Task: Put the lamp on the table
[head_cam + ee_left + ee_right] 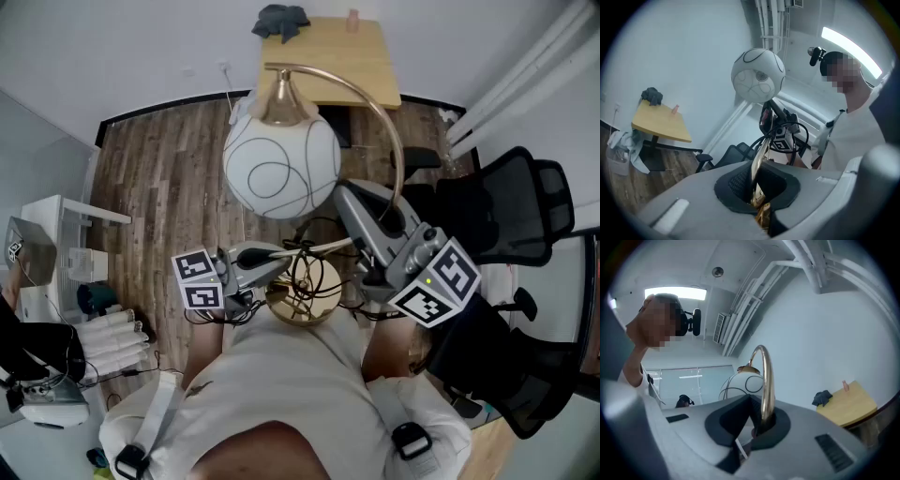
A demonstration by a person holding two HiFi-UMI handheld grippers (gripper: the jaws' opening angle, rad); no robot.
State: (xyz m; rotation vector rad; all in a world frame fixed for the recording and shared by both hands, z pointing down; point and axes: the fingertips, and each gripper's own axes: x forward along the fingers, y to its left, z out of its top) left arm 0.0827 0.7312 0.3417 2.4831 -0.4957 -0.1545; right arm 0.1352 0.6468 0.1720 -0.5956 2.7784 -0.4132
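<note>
I carry the lamp off the floor with both grippers. Its white globe shade [281, 164] with black looping lines hangs from a curved gold stem [389, 122] above the round gold base [305, 298]. My left gripper [281, 255] is shut on the lamp's gold lower end by the base, which shows between its pads [759, 197]. My right gripper [375, 217] is shut on the stem, which rises from between its jaws [761, 425]. The light wooden table [328, 56] stands ahead by the wall, also seen in the gripper views [656, 122] [848, 404].
A dark cloth [281, 21] and a small pink bottle [352, 19] lie on the table's far edge. Black office chairs [511, 216] stand at the right. A white shelf and rolls [112, 337] sit at the left. The lamp's black cord [314, 272] loops over the base.
</note>
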